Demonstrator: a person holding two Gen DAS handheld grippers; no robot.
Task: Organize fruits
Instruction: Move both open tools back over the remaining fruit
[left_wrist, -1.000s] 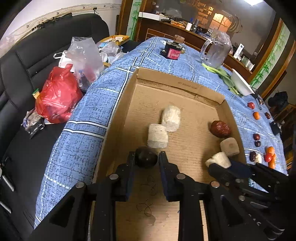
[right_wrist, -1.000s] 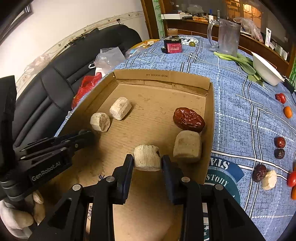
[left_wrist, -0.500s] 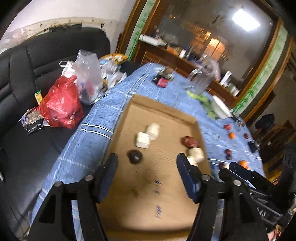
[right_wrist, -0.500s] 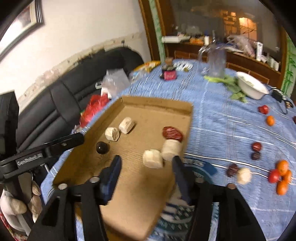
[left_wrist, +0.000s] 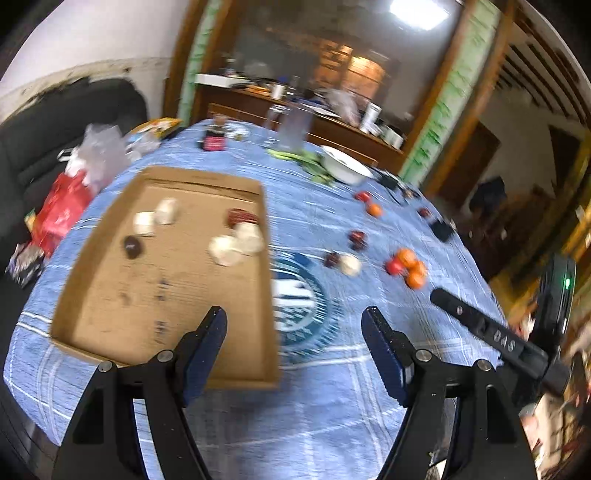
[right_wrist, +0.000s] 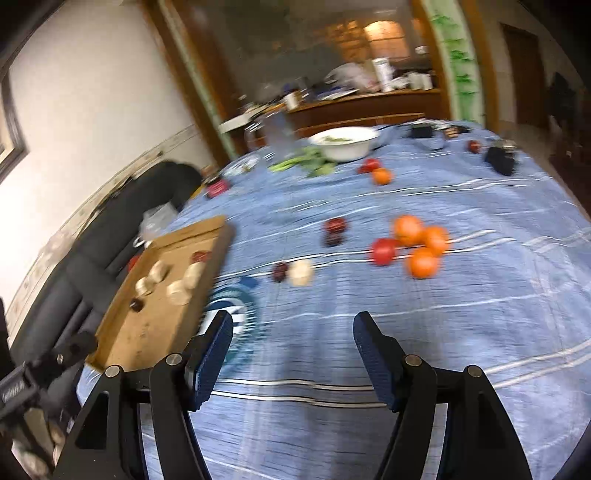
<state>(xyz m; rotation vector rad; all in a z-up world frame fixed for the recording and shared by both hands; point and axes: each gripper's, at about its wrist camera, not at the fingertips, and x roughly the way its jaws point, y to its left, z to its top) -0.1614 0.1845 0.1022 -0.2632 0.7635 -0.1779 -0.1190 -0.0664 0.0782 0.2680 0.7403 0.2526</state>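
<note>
Ahead-right of the empty, still-opening right gripper sits the orange cluster; left gripper, also opening empty, is farther off.

Near cloth is bare, open to pass. The box walls off the left; oranges cluster right-centre; a bowl and greens block the far side.
</note>
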